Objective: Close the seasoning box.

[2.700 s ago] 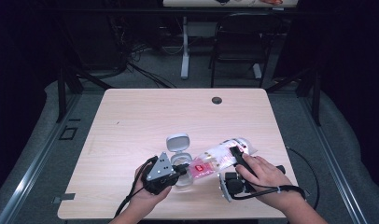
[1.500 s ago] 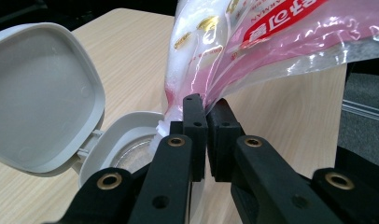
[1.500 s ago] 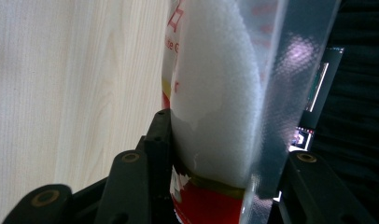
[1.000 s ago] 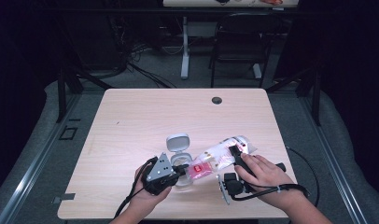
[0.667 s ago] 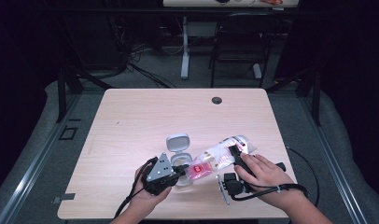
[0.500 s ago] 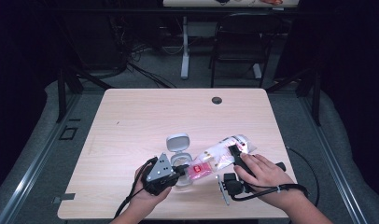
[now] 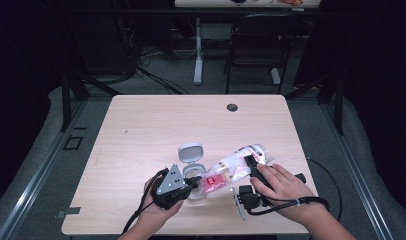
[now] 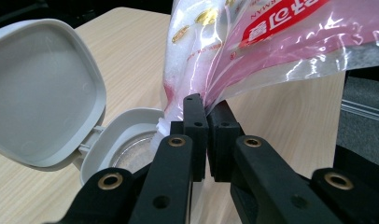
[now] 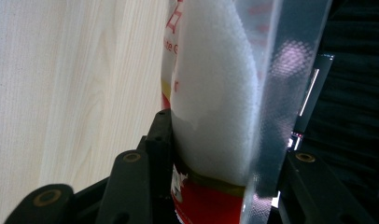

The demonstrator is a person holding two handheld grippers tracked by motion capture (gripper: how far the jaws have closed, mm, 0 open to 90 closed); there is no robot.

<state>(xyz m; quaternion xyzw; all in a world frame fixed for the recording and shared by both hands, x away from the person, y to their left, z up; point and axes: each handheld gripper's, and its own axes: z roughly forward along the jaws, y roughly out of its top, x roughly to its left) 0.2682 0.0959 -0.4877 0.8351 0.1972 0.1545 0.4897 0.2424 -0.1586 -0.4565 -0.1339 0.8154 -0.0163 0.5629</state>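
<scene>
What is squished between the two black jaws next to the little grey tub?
A thin edge of the clear plastic bag of white powder, pinched by the left gripper beside the open tub; the left gripper view shows it.

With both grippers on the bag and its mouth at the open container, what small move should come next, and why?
Probably tip the far end of the bag a little higher with the right gripper. The left gripper pinches the bag's lower edge just above the open container, whose lid is flipped back, while the white powder sits heaped at the right gripper's end.

Bag (image 8: 271,42) corner pinched above open container (image 8: 127,149)
</scene>
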